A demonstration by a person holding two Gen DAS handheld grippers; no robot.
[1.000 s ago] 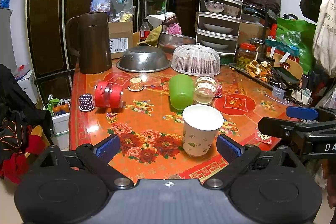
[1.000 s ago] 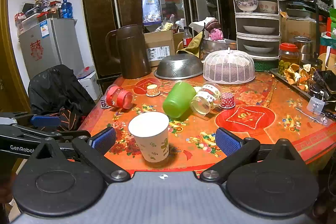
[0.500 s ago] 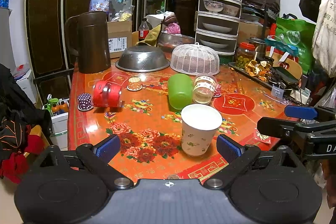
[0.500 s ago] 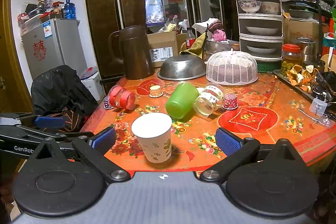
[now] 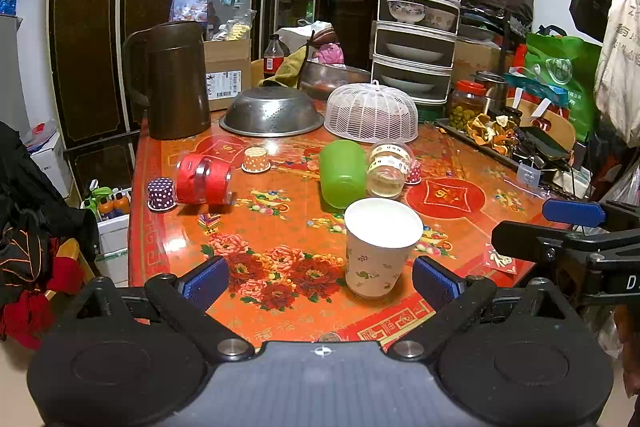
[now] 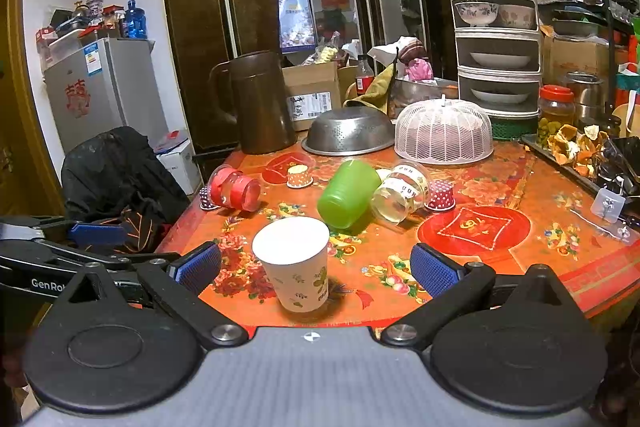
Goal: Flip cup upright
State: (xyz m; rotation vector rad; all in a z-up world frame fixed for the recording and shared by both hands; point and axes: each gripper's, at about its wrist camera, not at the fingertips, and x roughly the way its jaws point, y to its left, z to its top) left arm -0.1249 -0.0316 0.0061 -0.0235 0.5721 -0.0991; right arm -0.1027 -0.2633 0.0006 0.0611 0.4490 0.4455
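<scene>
left gripper (image 5: pixel 320 277) spread wide, holding nothing, hanging off the near edge of the desk (image 5: pixel 280 227). right gripper (image 6: pixel 316 265) likewise spread and empty, at the same near edge, just to the right of the left one.

paper cup (image 5: pixel 379 247) nearest, at about 1 o'clock between the left gripper's pads in the left wrist view; in the right wrist view it sits at 11 o'clock. it stands narrow end down, the wide end on top looks flat white, so i cannot tell whether that is an open mouth; it appears upright.

beyond it, mid-desk, green cup (image 5: pixel 342 174) on its side at 12 o'clock, touching a clear cup (image 5: pixel 387 169) also on its side just to its right. a red cup (image 5: pixel 205 179) lies on its side at 10 o'clock with a small dotted cupcake liner (image 5: pixel 161 193) against it. far back: brown jug (image 5: pixel 176 83), steel colander (image 5: pixel 272 111), white mesh cover (image 5: pixel 371 113).

judgement: the tipped cups are what is left to do; the green one is closest.

doing it well: pass over or around the paper cup without clipping it. approach the green cup across its width, pads on opposite walls near mid-body. close gently, thin plastic will flex. lift slightly before rotating so the rim does not drag, and keep clear of the clear cup, which may roll once its neighbour goes. set down flat, then release.
</scene>
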